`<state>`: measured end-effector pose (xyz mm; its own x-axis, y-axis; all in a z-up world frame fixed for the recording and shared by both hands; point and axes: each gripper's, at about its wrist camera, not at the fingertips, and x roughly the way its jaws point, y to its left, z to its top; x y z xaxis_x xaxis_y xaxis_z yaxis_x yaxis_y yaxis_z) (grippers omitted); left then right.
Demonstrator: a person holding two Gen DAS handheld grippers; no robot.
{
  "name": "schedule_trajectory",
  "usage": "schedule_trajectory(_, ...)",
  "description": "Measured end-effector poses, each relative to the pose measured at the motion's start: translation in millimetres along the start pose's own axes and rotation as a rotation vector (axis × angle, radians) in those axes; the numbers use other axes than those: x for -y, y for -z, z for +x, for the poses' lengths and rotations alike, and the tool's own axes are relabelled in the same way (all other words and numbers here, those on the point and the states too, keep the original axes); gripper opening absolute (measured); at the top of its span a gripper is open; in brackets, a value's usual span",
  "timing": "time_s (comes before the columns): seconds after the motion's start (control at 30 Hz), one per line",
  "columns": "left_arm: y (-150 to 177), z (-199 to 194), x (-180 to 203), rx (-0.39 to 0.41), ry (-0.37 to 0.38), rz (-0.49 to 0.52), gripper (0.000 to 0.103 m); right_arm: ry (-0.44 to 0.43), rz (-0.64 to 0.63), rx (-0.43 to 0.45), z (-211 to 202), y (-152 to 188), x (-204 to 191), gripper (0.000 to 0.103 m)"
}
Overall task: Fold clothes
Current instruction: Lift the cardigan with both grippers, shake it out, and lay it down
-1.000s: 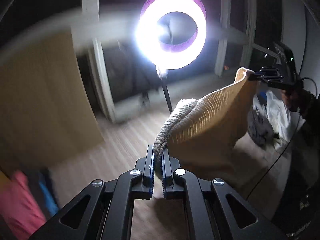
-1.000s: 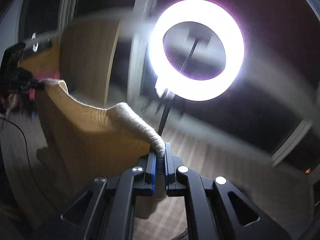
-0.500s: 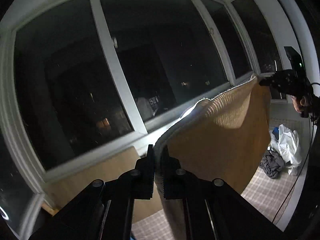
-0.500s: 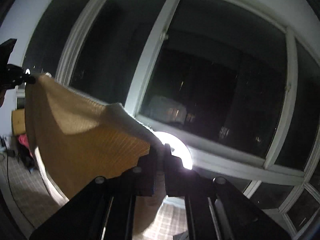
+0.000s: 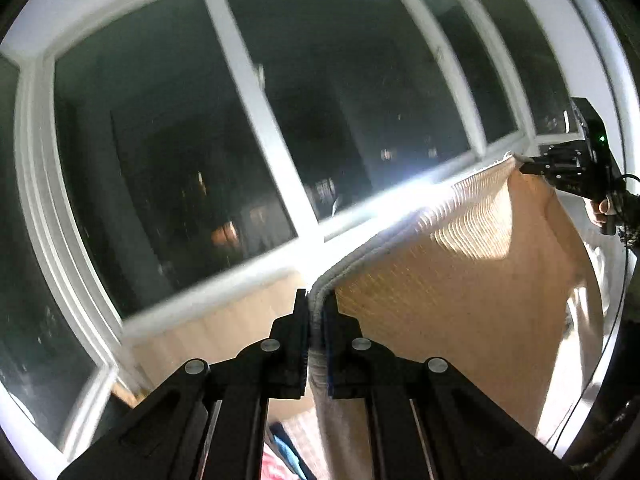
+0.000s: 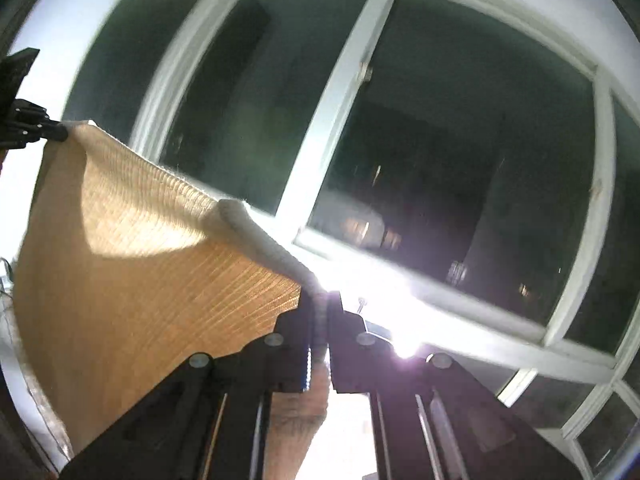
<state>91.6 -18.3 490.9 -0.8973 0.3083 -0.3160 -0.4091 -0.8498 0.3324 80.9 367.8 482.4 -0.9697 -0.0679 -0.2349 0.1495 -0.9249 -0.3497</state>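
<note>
With the left gripper (image 5: 316,312) and the right gripper (image 6: 319,308) each clamped on the upper edge of the tan ribbed knit garment (image 5: 460,280), hanging spread in air before the window (image 5: 256,120), keep both ends level and taut, I think.

Two grippers were in view: the left gripper (image 5: 316,320) and the right gripper (image 6: 318,320), each with two black fingers. One garment, a tan ribbed knit (image 5: 460,280), hung stretched between them. One hand (image 5: 600,208) showed, at the far gripper's handle. One window wall (image 5: 256,112) stood behind; the left wrist view showed at least four dark panes of it. One cable (image 5: 618,300) hung down.
</note>
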Motion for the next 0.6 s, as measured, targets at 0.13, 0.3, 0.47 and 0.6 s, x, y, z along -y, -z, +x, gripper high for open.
schedule_trajectory(0.13,42.0,107.6,-16.1,-0.172,0.008,-0.044,0.005,-0.027,0.003,-0.192,120.8,63.3,-25.8,0.006)
schedule_trajectory(0.3,136.9,288.4,-13.3,-0.424,-0.007,-0.069,0.01,-0.053,0.011,-0.461,272.6,149.6,-62.5,0.008)
schedule_trajectory(0.47,233.1,400.1,-11.1,-0.646,0.001,-0.18,0.007,-0.101,0.135,-0.614,269.1,217.5,-65.7,0.012)
schedule_trajectory(0.6,259.0,360.1,-3.4,-0.639,0.073,-0.235,0.01,-0.155,0.258,-0.678,236.7,261.9,-58.4,0.024)
